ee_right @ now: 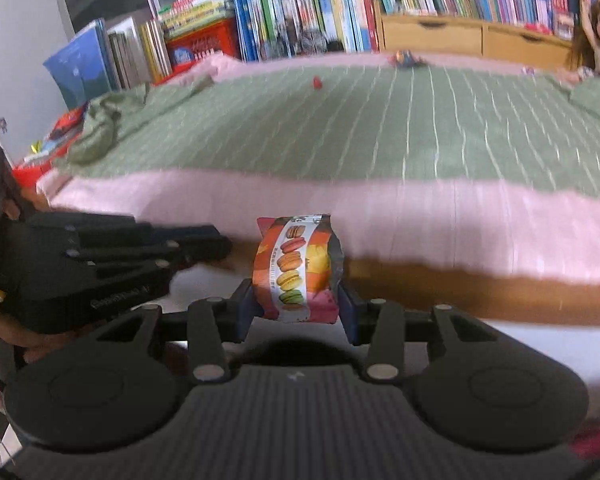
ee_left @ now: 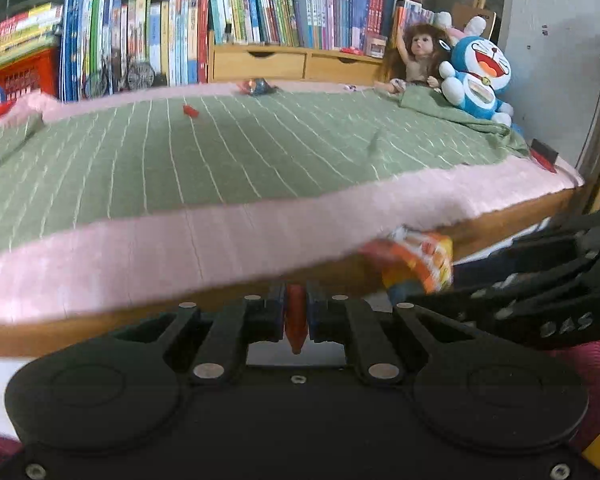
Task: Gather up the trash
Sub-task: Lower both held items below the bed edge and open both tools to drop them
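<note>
1. The right tongs (ee_right: 298,304) are clamped on a macaron snack packet (ee_right: 298,268), which stands upright between the blue pads with its long axis vertical and its top above the fingertips
2. The left tongs (ee_left: 296,316) are pinched almost fully together on a thin red wrapper (ee_left: 295,320), held edge-on with its long axis up and down
3. Both loads hang below the near edge of the bed (ee_left: 260,236), in front of its wooden side rail; no bin shows in either view, so where they go next cannot be told
4. More likely trash remains on the green striped cover (ee_left: 220,152): a small red scrap (ee_left: 190,110) and a dark crumpled wrapper (ee_left: 256,87) near the far edge, well apart from both tongs
5. The two tongs sit side by side, near each other, each angled downward toward the bed's edge; both views are blurred
</note>
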A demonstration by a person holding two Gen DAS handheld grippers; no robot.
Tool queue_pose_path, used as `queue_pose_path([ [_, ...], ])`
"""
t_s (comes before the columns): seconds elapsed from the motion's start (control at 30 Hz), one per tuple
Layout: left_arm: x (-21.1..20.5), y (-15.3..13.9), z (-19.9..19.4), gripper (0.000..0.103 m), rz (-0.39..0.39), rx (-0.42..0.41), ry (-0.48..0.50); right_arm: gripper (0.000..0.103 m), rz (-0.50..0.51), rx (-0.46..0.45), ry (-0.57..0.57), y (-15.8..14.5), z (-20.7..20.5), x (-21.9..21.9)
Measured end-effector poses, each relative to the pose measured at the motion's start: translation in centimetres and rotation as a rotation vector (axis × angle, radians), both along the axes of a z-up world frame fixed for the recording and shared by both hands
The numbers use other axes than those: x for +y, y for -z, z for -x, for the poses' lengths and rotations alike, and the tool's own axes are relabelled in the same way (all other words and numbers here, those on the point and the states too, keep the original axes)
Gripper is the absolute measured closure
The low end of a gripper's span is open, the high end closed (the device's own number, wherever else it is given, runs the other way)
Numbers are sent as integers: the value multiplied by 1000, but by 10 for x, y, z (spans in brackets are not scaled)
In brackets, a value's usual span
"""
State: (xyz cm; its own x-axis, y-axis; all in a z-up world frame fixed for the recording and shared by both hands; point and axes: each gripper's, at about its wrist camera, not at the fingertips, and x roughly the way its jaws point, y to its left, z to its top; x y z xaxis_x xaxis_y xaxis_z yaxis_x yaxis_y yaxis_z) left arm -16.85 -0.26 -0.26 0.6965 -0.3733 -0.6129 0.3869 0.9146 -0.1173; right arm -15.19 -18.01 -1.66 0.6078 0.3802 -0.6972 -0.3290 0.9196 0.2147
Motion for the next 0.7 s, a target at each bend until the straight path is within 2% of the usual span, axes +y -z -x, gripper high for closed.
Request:
queue_pose_path([
  [0.27, -7, 16, 29, 93, -18, 44, 54, 55, 9, 111, 14, 26, 17, -5],
  [0.4, -10, 33, 29, 93, -12, 125, 52, 55, 15, 170, 23, 38, 19, -5],
  [0.57, -8, 60, 15, 93, 15, 268, 20, 54, 27, 217, 34, 54, 19, -3],
  [0.7, -9, 85, 4, 93, 0, 316, -15, 54, 23, 259, 49, 68, 13, -3],
])
